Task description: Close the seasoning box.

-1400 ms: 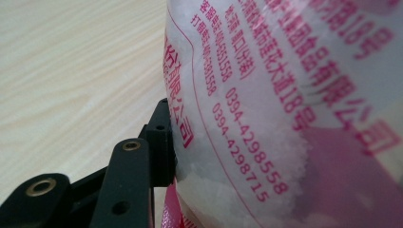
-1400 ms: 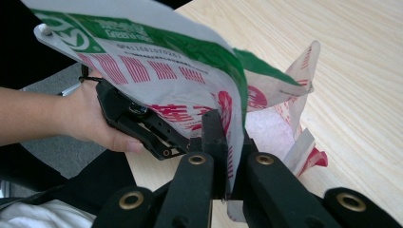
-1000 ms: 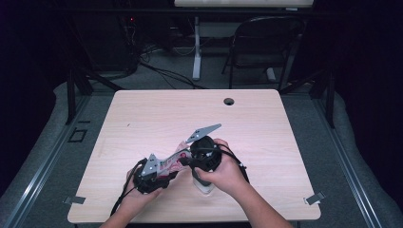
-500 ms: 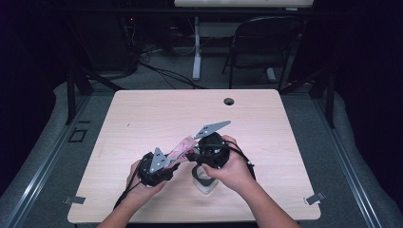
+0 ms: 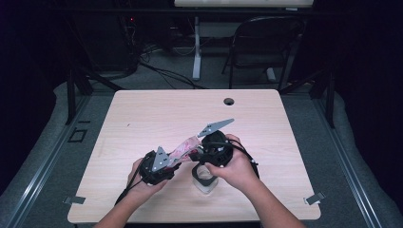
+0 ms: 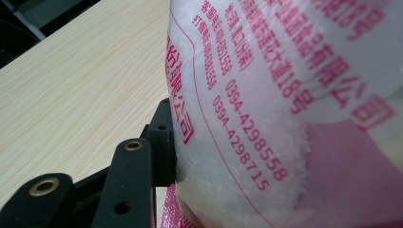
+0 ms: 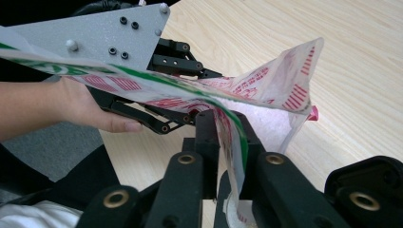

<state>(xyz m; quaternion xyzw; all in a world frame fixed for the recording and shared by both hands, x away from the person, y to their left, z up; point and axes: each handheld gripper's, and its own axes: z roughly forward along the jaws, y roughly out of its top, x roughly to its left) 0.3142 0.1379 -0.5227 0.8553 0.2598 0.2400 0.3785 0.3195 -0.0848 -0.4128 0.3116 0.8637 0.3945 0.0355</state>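
Note:
A clear plastic bag [image 5: 183, 146] with pink and red print, holding white grains, hangs between my two grippers above the table's front middle. My left gripper [image 5: 177, 159] is shut on the bag's body [image 6: 266, 95]; one black finger [image 6: 161, 142] presses into its side. My right gripper [image 5: 196, 153] sits at the bag's flat printed end [image 7: 275, 80]. Its jaws have just been opening, and the thin film runs loose through the narrow gap between them [image 7: 228, 128]. A small clear glass [image 5: 205, 178] stands on the table right under the right hand.
The light wood table [image 5: 142, 118] has a round cable hole [image 5: 229, 101] near its far edge. A folding chair [image 5: 266, 42] and a white stand [image 5: 196, 47] are on the floor beyond it. Cables trail from both grippers toward the front edge.
Both hands drifted a little to the right with the bag, so the glass under the right hand shows more. The left gripper keeps its grip.

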